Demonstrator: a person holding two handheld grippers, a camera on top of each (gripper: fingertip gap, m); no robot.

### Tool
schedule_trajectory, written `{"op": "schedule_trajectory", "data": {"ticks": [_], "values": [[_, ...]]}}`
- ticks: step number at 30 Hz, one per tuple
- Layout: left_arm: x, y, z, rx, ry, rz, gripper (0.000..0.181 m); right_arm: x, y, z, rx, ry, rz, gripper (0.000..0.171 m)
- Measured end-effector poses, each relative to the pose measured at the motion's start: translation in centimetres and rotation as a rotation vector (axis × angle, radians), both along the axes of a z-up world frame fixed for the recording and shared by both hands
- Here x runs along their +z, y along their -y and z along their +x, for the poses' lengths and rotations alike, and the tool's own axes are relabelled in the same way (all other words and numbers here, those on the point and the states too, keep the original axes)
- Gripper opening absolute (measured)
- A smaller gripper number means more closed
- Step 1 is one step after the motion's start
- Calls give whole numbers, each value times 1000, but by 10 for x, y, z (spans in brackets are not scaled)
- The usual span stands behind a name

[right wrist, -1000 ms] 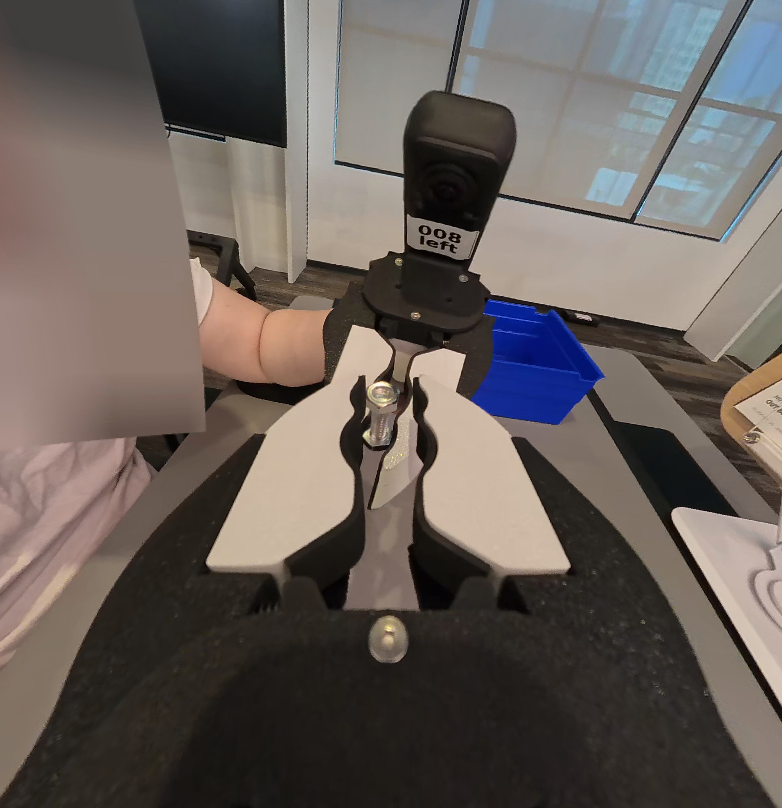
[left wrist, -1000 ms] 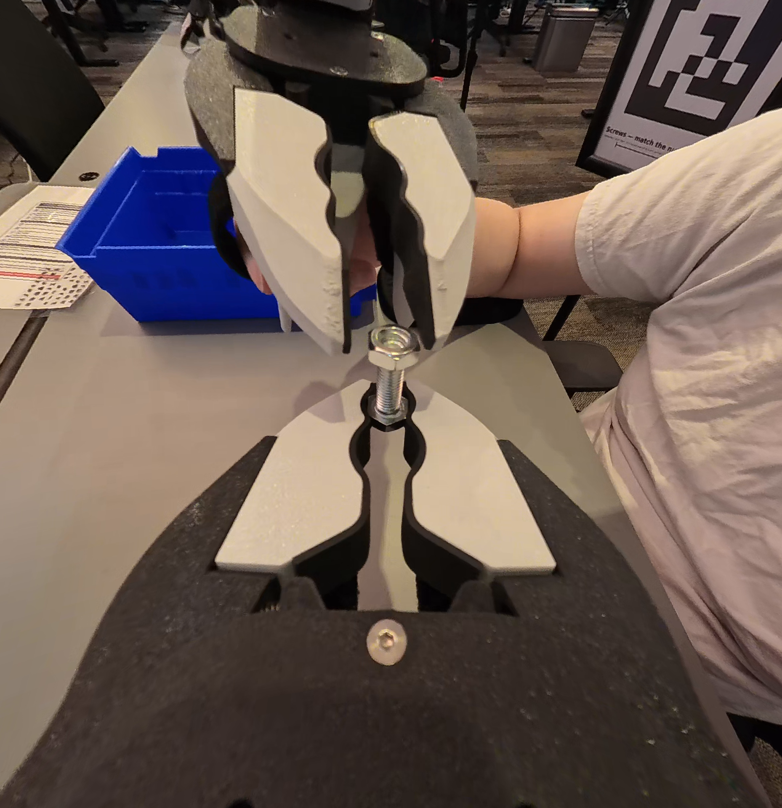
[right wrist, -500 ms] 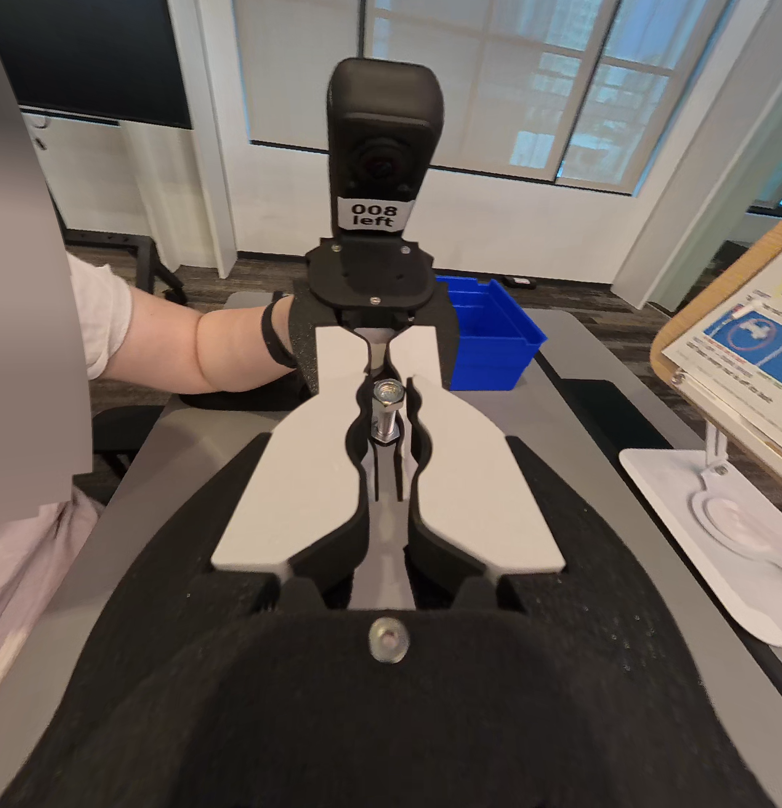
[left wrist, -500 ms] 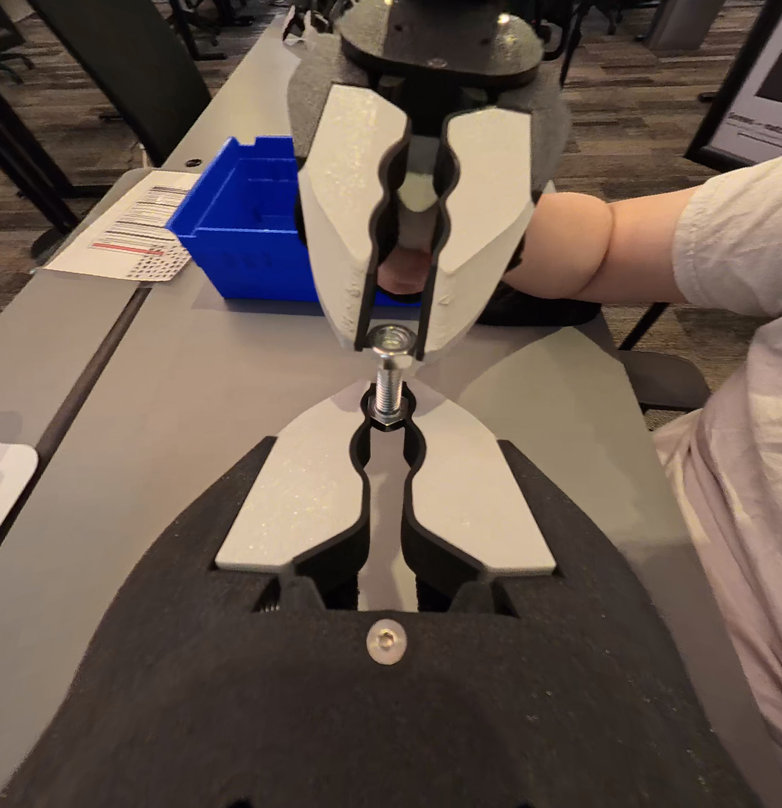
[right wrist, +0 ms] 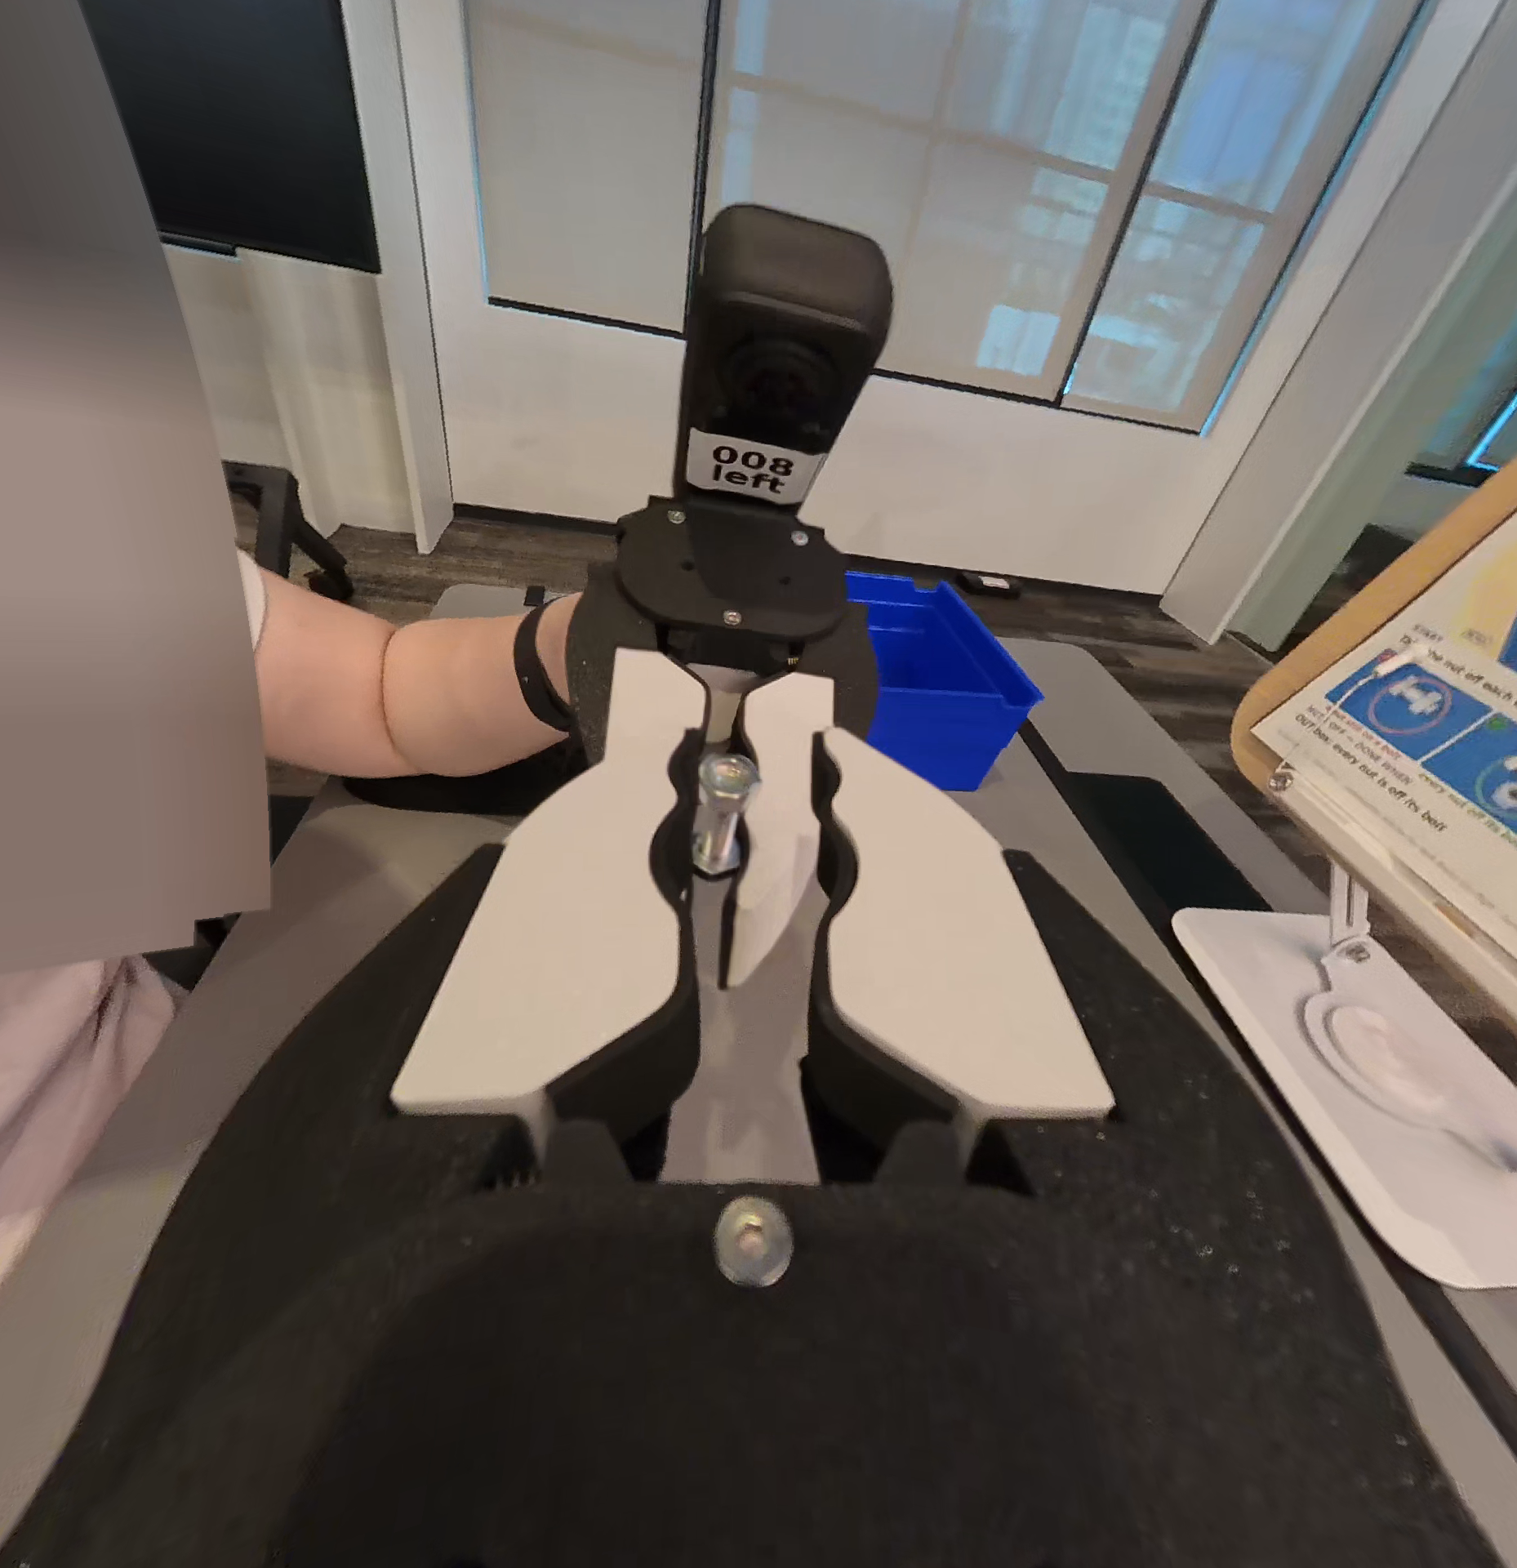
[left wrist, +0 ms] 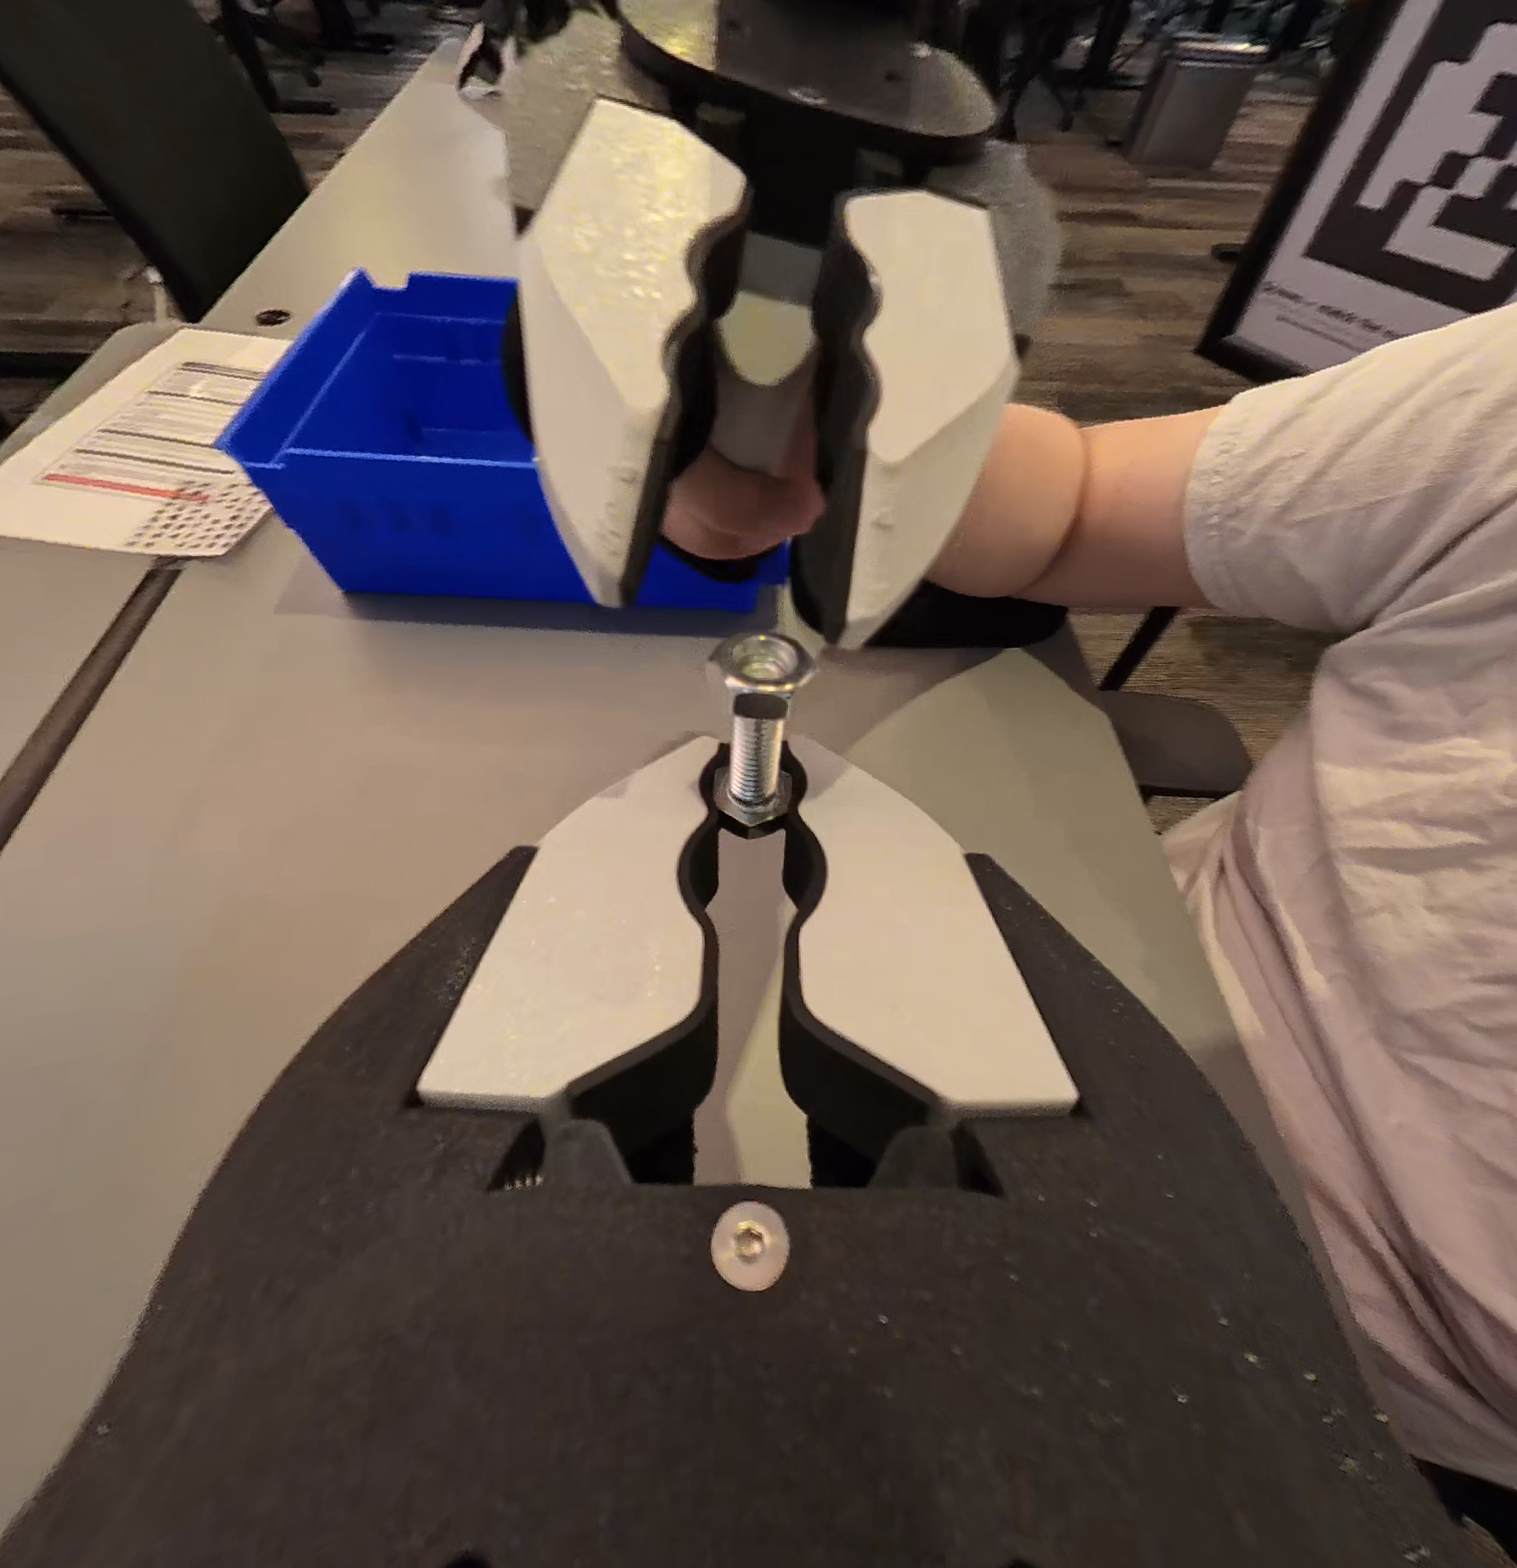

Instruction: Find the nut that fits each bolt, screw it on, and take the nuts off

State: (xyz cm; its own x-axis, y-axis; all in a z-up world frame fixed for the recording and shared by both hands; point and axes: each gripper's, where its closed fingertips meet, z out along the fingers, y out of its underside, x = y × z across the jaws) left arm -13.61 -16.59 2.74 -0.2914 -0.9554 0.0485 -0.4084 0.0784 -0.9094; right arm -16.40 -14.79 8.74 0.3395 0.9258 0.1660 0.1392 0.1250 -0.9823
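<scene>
Left hand-held gripper (left wrist: 751, 785) is pinching the nut (left wrist: 749, 804) at its fingertips, bolt (left wrist: 758, 721) standing up out of it, hex head on top, threaded shank bare between nut and head. Held in the air above the worktop (left wrist: 229, 806), toward its near edge by the person's side.

Right hand-held gripper (left wrist: 730, 611) is spread, fingertips just above and slightly behind the bolt head, one tip nearly touching the hex. From its own camera the bolt sits in the gap between its fingers (right wrist: 585, 891), not clamped.

Handling, as a guess: small steel parts, rigid, light, smooth plating so slippery on flat pads. Best hold for the right is across two opposite flats of the head; gripping threads would slip and cam out. Nut is already seated in the left's notch, which should resist torque.

Blue bin (left wrist: 399, 475) sits behind, toward the far-left part of the worktop, well apart from the grip point.
</scene>
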Motion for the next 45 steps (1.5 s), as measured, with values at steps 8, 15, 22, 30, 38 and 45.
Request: {"op": "schedule_trajectory", "data": {"ticks": [8,15,22,30,38,45], "values": [[-1,37,-5,-198,-7,-21,9,-3,33,0,318,-36,-58,25],[-6,40,-3,-204,-24,4,9,-18,42,-6,376,47,-61,20],[-5,36,-2,-175,-19,15,9,-20,38,-9,344,58,-64,14],[-3,5,1,-2,-23,31,9,-18,10,-7,124,69,-109,14],[-2,-14,3,123,-19,71,9,-18,-7,-5,-109,102,-110,14],[-1,1,2,31,-17,26,9,-22,2,-8,-55,181,-66,27]]}}
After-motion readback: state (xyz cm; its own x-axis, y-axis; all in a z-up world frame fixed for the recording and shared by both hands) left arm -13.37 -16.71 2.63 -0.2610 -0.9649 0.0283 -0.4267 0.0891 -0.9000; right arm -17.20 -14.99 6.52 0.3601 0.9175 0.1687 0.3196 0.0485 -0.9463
